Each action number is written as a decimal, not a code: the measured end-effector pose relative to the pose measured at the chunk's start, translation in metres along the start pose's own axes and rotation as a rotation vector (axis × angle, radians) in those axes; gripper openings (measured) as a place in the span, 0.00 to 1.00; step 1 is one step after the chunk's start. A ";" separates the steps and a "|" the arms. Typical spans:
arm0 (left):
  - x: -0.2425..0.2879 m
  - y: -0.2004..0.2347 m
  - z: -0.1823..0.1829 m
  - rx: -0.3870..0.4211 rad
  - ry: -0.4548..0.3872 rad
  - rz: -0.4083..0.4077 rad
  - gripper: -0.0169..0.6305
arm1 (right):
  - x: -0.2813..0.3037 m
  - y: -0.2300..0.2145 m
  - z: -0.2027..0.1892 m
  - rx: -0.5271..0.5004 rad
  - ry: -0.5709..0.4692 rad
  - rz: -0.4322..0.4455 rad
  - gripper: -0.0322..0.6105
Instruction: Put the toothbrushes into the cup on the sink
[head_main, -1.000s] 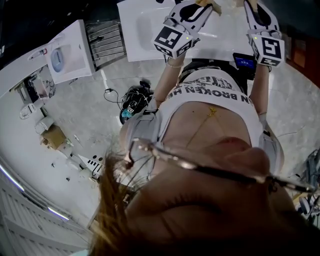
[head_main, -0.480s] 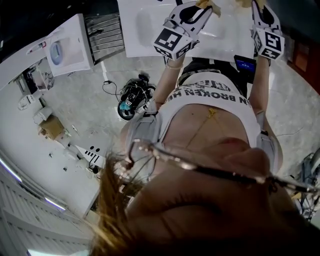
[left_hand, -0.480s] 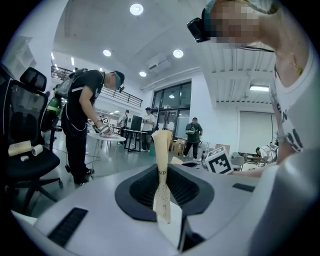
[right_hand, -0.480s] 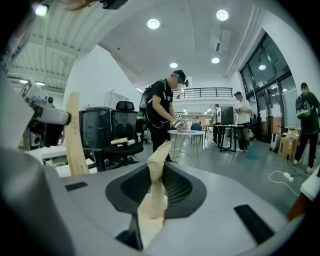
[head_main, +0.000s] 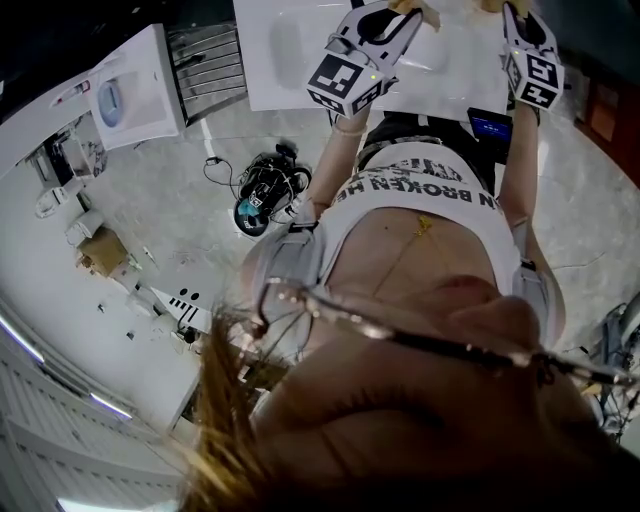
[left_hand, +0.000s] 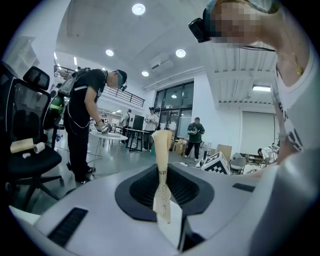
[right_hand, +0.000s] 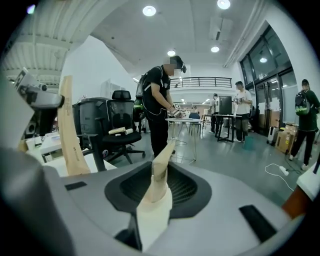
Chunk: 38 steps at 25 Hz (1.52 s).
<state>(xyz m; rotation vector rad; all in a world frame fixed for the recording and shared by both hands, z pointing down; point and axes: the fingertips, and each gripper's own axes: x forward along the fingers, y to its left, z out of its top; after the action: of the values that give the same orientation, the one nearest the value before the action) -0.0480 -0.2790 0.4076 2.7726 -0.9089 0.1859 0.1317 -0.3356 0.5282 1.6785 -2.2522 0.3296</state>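
Over the white sink (head_main: 290, 50), the left claw (left_hand: 166, 197) is clamped on a toothbrush (left_hand: 161, 160), whose pale handle rises upright from between the jaws. Further right, the right claw (right_hand: 156, 200) has just been easing its jaws wider, with a second toothbrush (right_hand: 160, 172) leaning between them, pads touching it.

Head view's top edge slices off the white sink (head_main: 285, 60); the person's head (head_main: 420, 430) looms blurred, blocking the floor (head_main: 180, 200) beneath. Bristle end of the left toothbrush (left_hand: 161, 165) and right toothbrush (right_hand: 159, 172)? Can't tell.
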 end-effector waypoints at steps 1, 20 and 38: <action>0.000 0.001 0.001 0.001 -0.002 -0.001 0.12 | 0.000 0.000 0.001 0.003 0.001 0.002 0.20; 0.028 -0.001 0.008 0.032 -0.010 -0.055 0.12 | -0.059 -0.012 0.026 0.057 -0.065 -0.067 0.31; 0.120 -0.021 0.007 0.115 -0.015 -0.163 0.12 | -0.101 -0.041 0.016 0.096 -0.071 -0.141 0.31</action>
<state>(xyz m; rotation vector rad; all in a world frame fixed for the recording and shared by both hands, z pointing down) 0.0608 -0.3327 0.4194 2.9408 -0.6918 0.1961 0.1963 -0.2639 0.4749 1.9145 -2.1839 0.3551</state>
